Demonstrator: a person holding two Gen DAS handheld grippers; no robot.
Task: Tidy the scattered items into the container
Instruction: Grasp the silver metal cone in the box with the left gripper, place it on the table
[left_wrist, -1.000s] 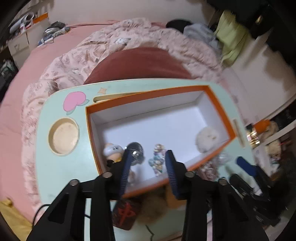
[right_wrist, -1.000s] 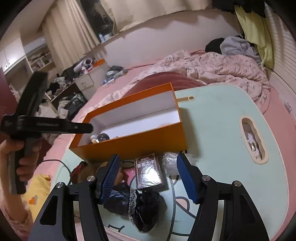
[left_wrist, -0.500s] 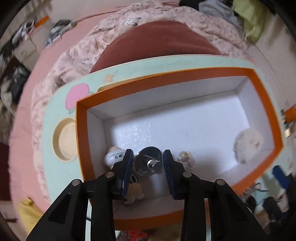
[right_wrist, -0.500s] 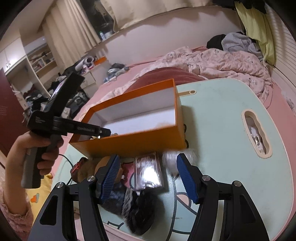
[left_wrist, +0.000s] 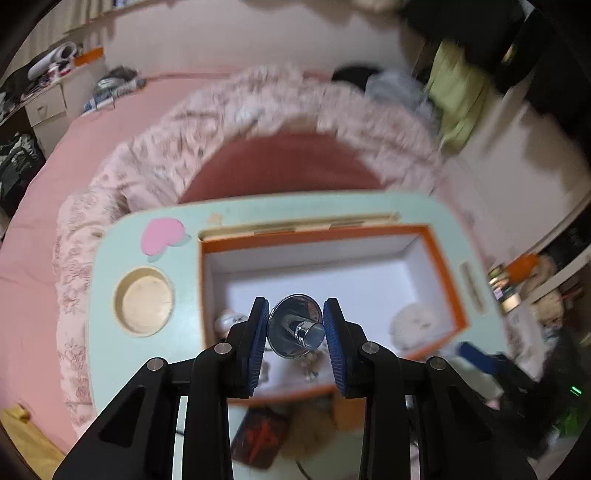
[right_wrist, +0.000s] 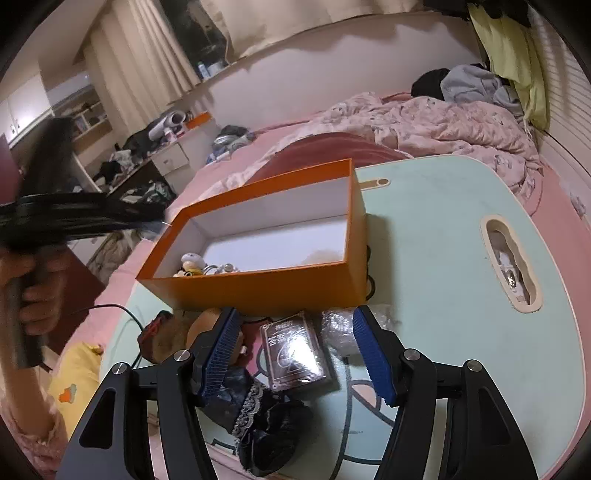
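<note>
The left gripper (left_wrist: 294, 328) grips a shiny metal knob (left_wrist: 295, 326) above the orange box (right_wrist: 258, 291). The right gripper (right_wrist: 293, 350) hovers open before the box, over a card pack (right_wrist: 293, 349). A gentle, low release inside the box seems best.

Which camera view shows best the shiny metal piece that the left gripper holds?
The left wrist view: the shiny metal piece sits sharp and close between the left gripper's blue pads. In the right wrist view that gripper is only a dark blur at the left, and the piece cannot be made out.
</note>
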